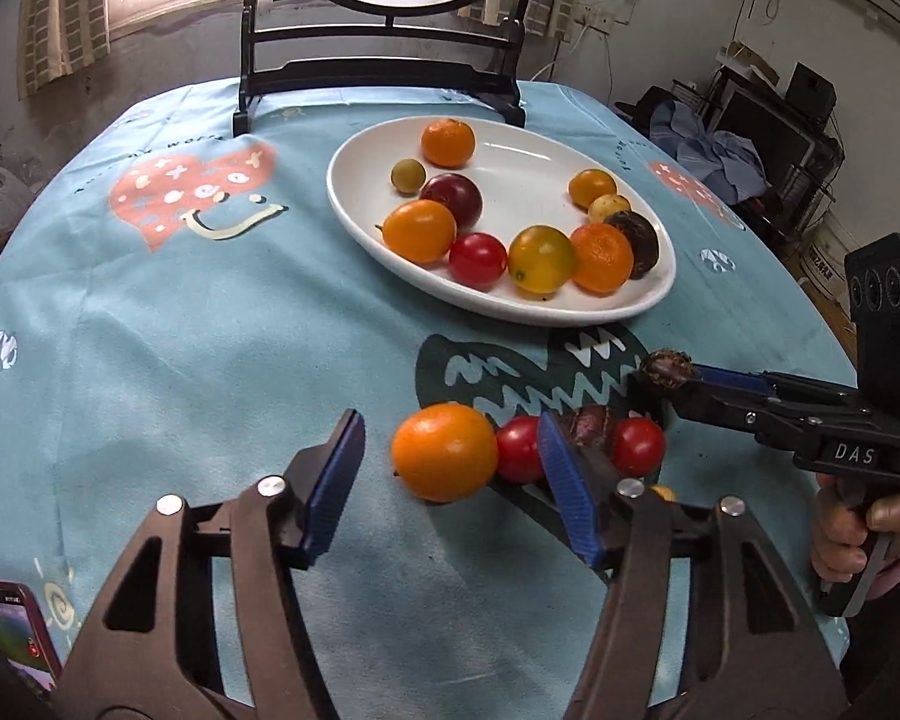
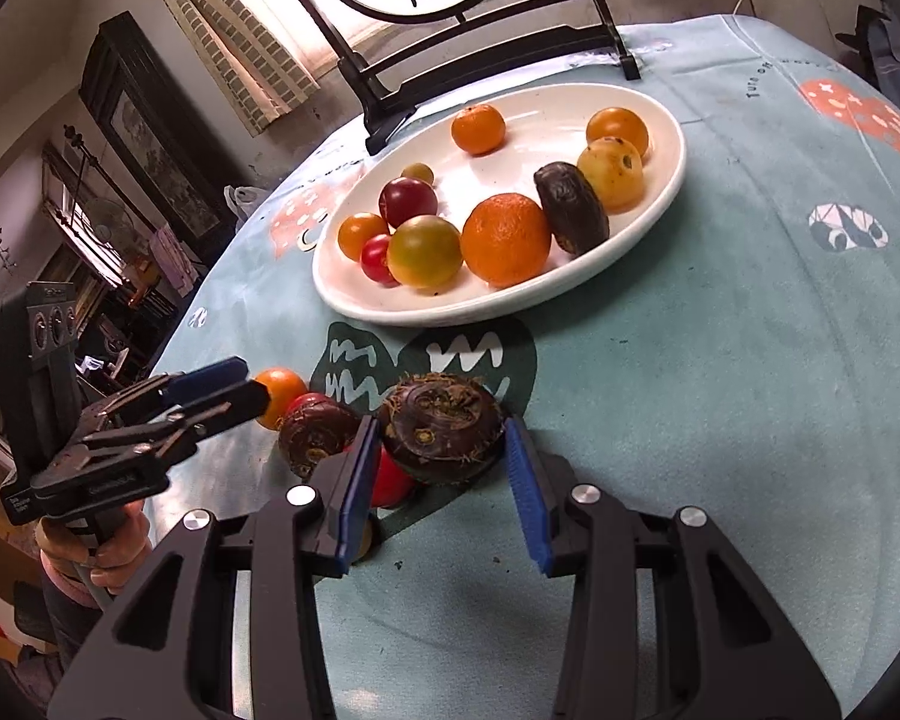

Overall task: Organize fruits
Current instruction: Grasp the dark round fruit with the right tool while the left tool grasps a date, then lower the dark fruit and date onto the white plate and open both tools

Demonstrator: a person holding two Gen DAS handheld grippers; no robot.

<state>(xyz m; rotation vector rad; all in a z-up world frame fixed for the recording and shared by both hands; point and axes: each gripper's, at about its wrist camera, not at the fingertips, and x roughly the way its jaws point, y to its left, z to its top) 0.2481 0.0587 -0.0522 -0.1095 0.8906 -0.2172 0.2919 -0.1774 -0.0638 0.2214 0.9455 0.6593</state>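
A dark, rough-skinned water chestnut [image 2: 441,435] sits low in the middle of the right wrist view, gripped between the two blue pads of the right gripper [image 2: 444,468], whose fingers [image 2: 525,489] are narrowed onto its sides. In the left wrist view the same chestnut [image 1: 666,367] shows at right centre, at the tip of the right gripper [image 1: 675,381], raised off the cloth.

Just left of it in the right wrist view lies a second chestnut [image 2: 315,435] on the worktop [image 2: 720,390], with a red tomato [image 2: 393,483] partly hidden behind the left pad.

In the left wrist view an orange fruit [image 1: 444,452] lies just ahead of the left gripper [image 1: 450,480], in line with the gap between its fingers [image 1: 330,486] but beyond the pads, which touch nothing. The fingers stand half wide. Beside the orange fruit, to the right, are a tomato [image 1: 519,449], a dark chestnut [image 1: 591,423] half behind the right pad, and another tomato [image 1: 637,446].

Farther up both views a white oval plate [image 1: 570,309] holds orange, yellow, red and dark fruits. Behind it stands a black-framed round screen [image 1: 384,42]. A phone [image 1: 21,630] lies at the lower left of the left wrist view. A hand [image 1: 864,531] grips the right tool's handle at the right edge.
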